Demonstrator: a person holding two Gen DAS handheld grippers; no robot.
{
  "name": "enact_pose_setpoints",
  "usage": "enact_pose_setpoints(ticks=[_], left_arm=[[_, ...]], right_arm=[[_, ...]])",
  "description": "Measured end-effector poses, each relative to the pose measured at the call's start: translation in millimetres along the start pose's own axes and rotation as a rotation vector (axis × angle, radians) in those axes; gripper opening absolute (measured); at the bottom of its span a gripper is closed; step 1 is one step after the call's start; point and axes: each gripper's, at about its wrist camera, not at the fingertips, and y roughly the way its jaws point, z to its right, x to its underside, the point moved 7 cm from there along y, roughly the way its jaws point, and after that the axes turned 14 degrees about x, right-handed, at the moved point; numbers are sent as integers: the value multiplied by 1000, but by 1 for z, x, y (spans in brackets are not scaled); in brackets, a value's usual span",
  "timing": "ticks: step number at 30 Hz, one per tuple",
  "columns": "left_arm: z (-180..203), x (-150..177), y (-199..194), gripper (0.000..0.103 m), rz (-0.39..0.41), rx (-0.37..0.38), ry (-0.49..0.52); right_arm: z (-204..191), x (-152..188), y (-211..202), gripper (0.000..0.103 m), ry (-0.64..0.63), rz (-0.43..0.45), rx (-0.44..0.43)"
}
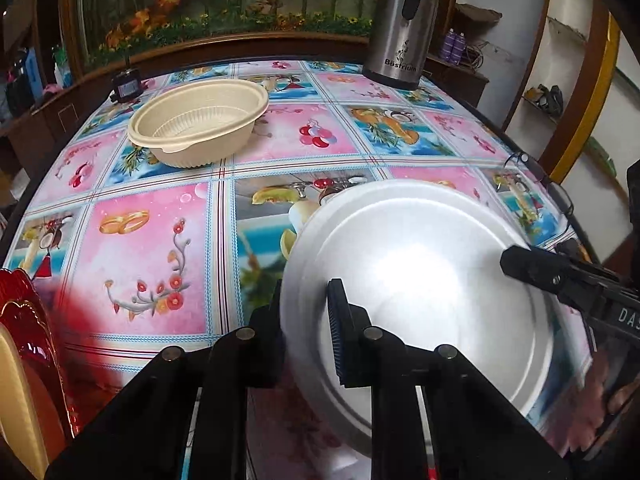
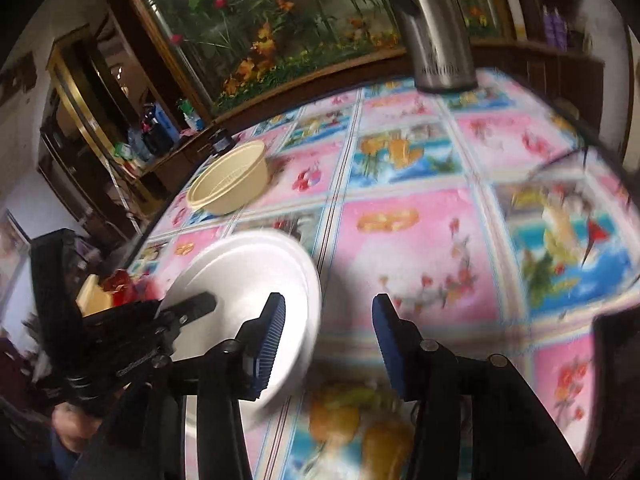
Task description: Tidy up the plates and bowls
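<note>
Currently I am pinching the white plate (image 1: 420, 280) rim in my left hand-held gripper (image 1: 308, 316); my right hand-held gripper (image 2: 328, 344), beside it, is gaping empty. Next: stacking it.

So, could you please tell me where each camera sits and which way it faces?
Left wrist: on the left gripper, angled down over the table at the white plate whose rim its fingers clamp; the right gripper reaches in from the right.
Right wrist: behind the right gripper's open jaws, facing across the table; the left gripper enters from the left.
Shared: white plate, beige bowl, steel flask.
</note>
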Motion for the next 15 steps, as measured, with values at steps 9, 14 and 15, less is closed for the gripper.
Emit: enact_pose_setpoints(ticks=[9, 14, 15], left_arm=[[16, -2, -2, 16, 39, -57, 102], [17, -4, -5, 16, 54, -79, 114], [17, -4, -5, 16, 56, -85, 119]], right_arm=[[-16, 4, -3, 8, -31, 32, -23], [-15, 3, -2, 7, -19, 32, -30], [-15, 3, -2, 7, -21, 34, -28]])
